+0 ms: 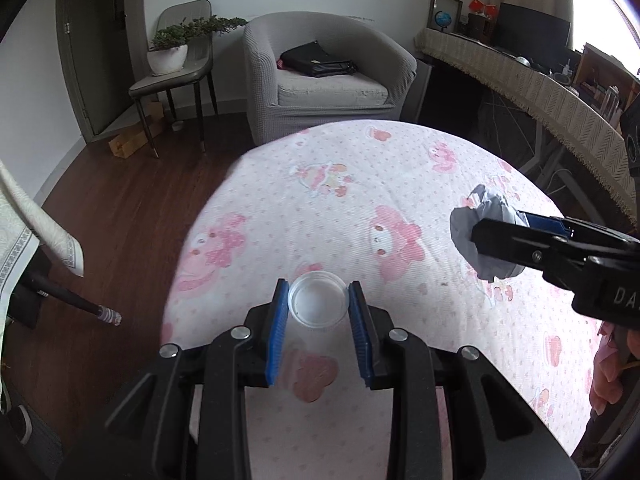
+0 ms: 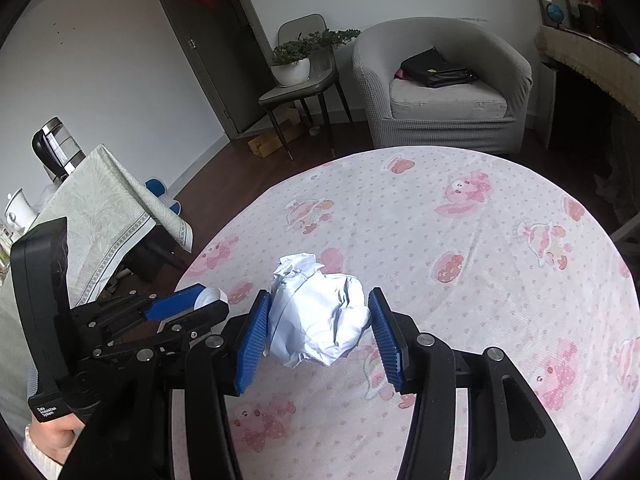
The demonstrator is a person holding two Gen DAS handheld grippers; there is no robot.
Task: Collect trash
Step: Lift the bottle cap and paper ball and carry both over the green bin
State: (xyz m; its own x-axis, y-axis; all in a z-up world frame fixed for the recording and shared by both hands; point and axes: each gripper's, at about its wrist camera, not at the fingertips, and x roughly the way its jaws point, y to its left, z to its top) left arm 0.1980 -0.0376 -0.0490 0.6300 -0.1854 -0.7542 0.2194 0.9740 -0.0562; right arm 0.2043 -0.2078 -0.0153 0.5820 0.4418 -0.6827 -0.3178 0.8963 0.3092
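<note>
A clear plastic cup (image 1: 317, 299) sits between the blue pads of my left gripper (image 1: 318, 294), which is shut on it above the pink cartoon tablecloth (image 1: 360, 184). A crumpled white paper ball (image 2: 318, 318) is held between the pads of my right gripper (image 2: 320, 320). In the left wrist view the paper ball (image 1: 478, 224) and the right gripper (image 1: 496, 236) show at the right. In the right wrist view the left gripper (image 2: 200, 304) shows at the left with the cup's white edge (image 2: 210, 296).
A round table with the pink cloth (image 2: 480, 240) fills the foreground. Behind it stand a grey armchair (image 1: 320, 72) with a black bag (image 1: 316, 60), a chair with a potted plant (image 1: 172, 52), and a long cloth-covered desk (image 1: 540, 88). A side table (image 2: 100, 200) with a kettle is at left.
</note>
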